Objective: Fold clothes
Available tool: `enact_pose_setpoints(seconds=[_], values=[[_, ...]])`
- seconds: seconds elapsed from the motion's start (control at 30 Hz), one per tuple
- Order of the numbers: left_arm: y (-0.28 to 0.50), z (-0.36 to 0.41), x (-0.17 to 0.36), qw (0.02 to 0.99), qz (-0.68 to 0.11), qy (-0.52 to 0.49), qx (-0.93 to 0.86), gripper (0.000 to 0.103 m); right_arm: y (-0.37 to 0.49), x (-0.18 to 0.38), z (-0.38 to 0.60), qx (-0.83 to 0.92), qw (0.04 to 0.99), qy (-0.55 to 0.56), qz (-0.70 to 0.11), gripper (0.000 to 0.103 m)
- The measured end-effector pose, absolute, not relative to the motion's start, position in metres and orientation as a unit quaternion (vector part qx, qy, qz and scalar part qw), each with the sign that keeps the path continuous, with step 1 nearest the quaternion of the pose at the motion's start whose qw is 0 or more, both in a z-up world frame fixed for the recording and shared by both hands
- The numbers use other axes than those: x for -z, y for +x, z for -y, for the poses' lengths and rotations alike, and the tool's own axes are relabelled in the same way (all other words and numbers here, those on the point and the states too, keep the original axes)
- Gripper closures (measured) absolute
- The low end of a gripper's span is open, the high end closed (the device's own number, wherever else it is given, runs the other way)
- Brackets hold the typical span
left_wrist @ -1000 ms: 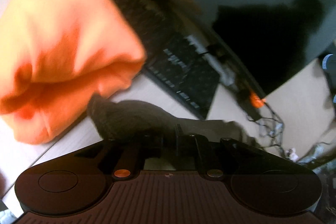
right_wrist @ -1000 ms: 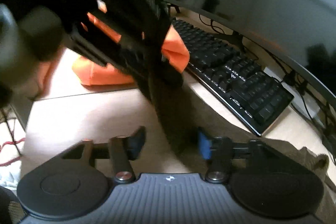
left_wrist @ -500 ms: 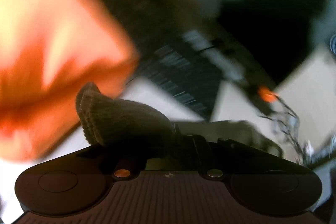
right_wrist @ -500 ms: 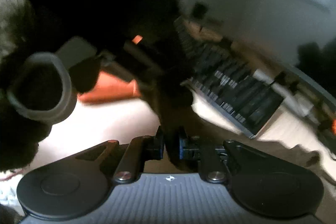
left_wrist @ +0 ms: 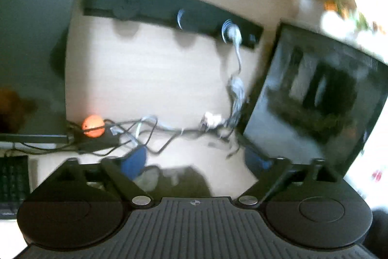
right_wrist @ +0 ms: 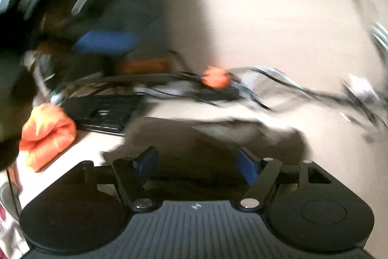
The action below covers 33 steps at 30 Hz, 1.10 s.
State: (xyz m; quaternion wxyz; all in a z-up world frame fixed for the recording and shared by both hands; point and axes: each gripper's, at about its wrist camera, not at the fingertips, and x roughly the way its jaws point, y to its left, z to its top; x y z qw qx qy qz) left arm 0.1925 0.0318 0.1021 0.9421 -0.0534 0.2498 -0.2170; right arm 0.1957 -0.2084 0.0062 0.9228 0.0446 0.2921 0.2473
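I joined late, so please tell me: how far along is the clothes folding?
Looks done: the orange garment lies bundled beside the keyboard. In hand: nothing; left gripper and right gripper are open. Left: the dark brownish garment on the desk; blur hides whether it is folded.

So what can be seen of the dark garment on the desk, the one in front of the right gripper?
The dark garment looks grey-brown, soft and matte, though motion blur hides its weave. It lies flat on the pale desk, spreading wide just beyond the right gripper, whose jaws stand open with nothing between them. Its far edge reaches the tangle of cables; its left edge lies near the keyboard. The folded orange garment lies apart, further left.
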Motion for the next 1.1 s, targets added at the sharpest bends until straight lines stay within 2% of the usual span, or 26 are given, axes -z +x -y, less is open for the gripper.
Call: enact_pose_setpoints(seconds=[0.07, 0.1, 0.13, 0.17, 0.3, 0.37, 0.43, 0.5, 0.57, 0.6, 0.63, 0.67, 0.7, 0.87, 0.93, 0.97, 1.0, 1.07, 1.1], values=[[0.191, -0.025, -0.080, 0.935, -0.291, -0.014, 0.202, 0.009, 0.207, 0.000, 0.220, -0.241, 0.917, 0.068, -0.310, 0.030], [0.191, -0.021, -0.068, 0.931, -0.311, 0.003, 0.193, 0.009, 0.213, 0.004, 0.225, -0.238, 0.914, 0.079, -0.319, 0.040], [0.191, -0.017, -0.055, 0.925, -0.331, 0.021, 0.184, 0.009, 0.219, 0.007, 0.231, -0.235, 0.911, 0.090, -0.328, 0.062], [0.193, -0.010, -0.044, 0.922, -0.339, 0.047, 0.179, 0.009, 0.225, 0.011, 0.237, -0.231, 0.907, 0.102, -0.337, 0.070], [0.204, 0.013, -0.003, 0.908, -0.364, 0.142, 0.150, 0.010, 0.248, 0.022, 0.243, -0.225, 0.896, 0.128, -0.361, 0.068], [0.210, 0.012, 0.009, 0.907, -0.368, 0.164, 0.124, 0.011, 0.259, 0.026, 0.225, -0.230, 0.897, 0.116, -0.359, 0.060], [0.219, 0.006, 0.014, 0.909, -0.372, 0.158, 0.103, 0.014, 0.273, 0.032, 0.205, -0.223, 0.899, 0.096, -0.365, 0.045], [0.227, -0.008, 0.016, 0.909, -0.380, 0.142, 0.089, 0.028, 0.287, 0.044, 0.192, -0.216, 0.894, 0.086, -0.384, 0.041], [0.234, -0.013, 0.021, 0.907, -0.386, 0.142, 0.086, 0.036, 0.295, 0.055, 0.182, -0.224, 0.884, 0.088, -0.400, 0.058], [0.233, -0.013, 0.025, 0.906, -0.387, 0.149, 0.090, 0.045, 0.294, 0.054, 0.177, -0.235, 0.882, 0.088, -0.400, 0.073], [0.234, -0.012, 0.028, 0.904, -0.385, 0.157, 0.095, 0.054, 0.291, 0.050, 0.174, -0.244, 0.882, 0.084, -0.393, 0.081], [0.234, -0.012, 0.030, 0.903, -0.382, 0.167, 0.102, 0.085, 0.288, 0.045, 0.171, -0.253, 0.883, 0.081, -0.386, 0.083], [0.235, -0.011, 0.029, 0.903, -0.380, 0.169, 0.104, 0.095, 0.283, 0.037, 0.170, -0.258, 0.889, 0.076, -0.371, 0.084], [0.227, -0.003, -0.021, 0.932, -0.317, 0.119, 0.127, 0.095, 0.255, -0.006, 0.193, -0.225, 0.931, 0.017, -0.287, 0.084], [0.229, 0.008, -0.024, 0.930, -0.314, 0.112, 0.153, 0.089, 0.255, -0.001, 0.203, -0.191, 0.936, -0.014, -0.294, 0.079], [0.231, 0.013, -0.018, 0.926, -0.321, 0.110, 0.163, 0.082, 0.258, 0.007, 0.206, -0.178, 0.933, -0.028, -0.312, 0.075], [0.232, 0.018, -0.011, 0.922, -0.328, 0.107, 0.173, 0.068, 0.261, 0.015, 0.209, -0.170, 0.929, -0.036, -0.327, 0.069], [0.233, 0.020, 0.000, 0.913, -0.356, 0.093, 0.179, 0.047, 0.261, 0.023, 0.216, -0.153, 0.926, -0.049, -0.341, 0.056], [0.232, 0.019, 0.005, 0.908, -0.371, 0.082, 0.179, 0.041, 0.259, 0.025, 0.219, -0.144, 0.928, -0.053, -0.340, 0.050]])
